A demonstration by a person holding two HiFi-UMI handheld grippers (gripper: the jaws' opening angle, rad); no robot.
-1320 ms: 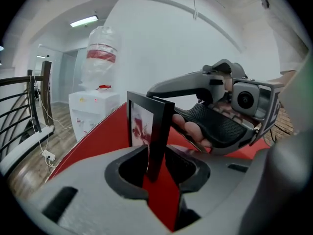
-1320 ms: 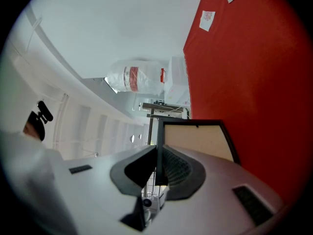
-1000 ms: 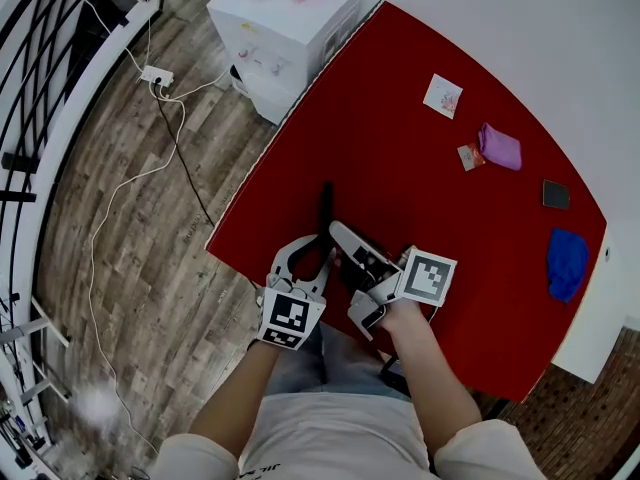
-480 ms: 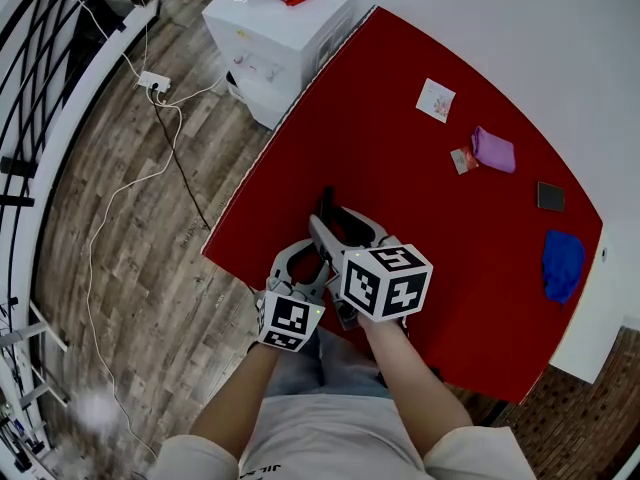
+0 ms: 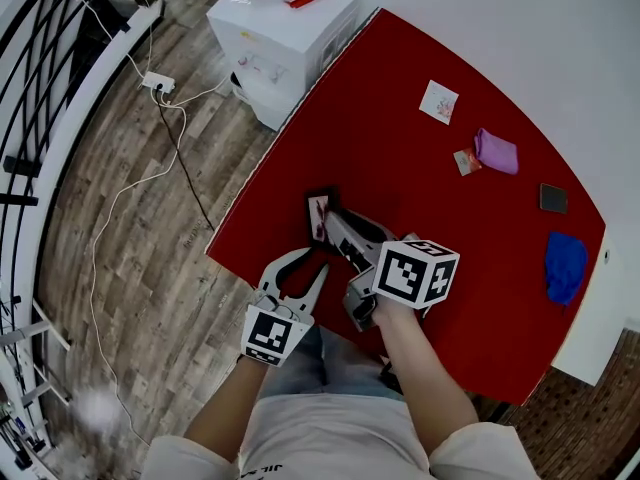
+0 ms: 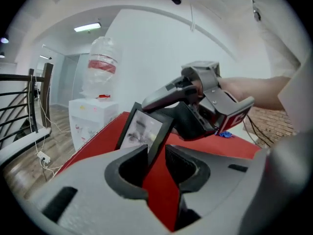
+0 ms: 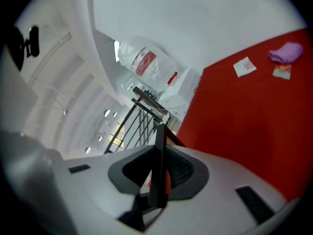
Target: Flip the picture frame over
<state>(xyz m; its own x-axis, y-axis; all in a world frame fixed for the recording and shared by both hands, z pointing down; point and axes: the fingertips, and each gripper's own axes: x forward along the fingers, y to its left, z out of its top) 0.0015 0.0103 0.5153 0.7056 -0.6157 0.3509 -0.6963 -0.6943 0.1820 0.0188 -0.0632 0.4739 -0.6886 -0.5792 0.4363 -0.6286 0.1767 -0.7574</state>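
Note:
The picture frame (image 5: pixel 319 215) is small and black, and its photo side shows in the head view. It is held tilted above the red table (image 5: pixel 430 208) near the table's left front edge. My right gripper (image 5: pixel 336 225) is shut on the frame's right edge; its jaws have just been closing with the frame between them. In the right gripper view the frame (image 7: pixel 158 163) stands edge-on between the jaws of the right gripper (image 7: pixel 159 174). My left gripper (image 5: pixel 299 269) is open with nothing in it, drawn back toward the table edge, and the frame (image 6: pixel 143 130) is just beyond the left gripper (image 6: pixel 156 161).
A white water dispenser (image 5: pixel 285 18) stands on the floor off the table's far left corner, with cables beside it. At the table's far right lie a white card (image 5: pixel 441 100), a purple cloth (image 5: pixel 497 151), a small packet (image 5: pixel 466 160), a dark square (image 5: pixel 553 199) and a blue cloth (image 5: pixel 565 266).
The frame, dark and edge-on between both grippers before, now shows its photo side. My right gripper rolled and took a new hold. My left gripper came off and drew back.

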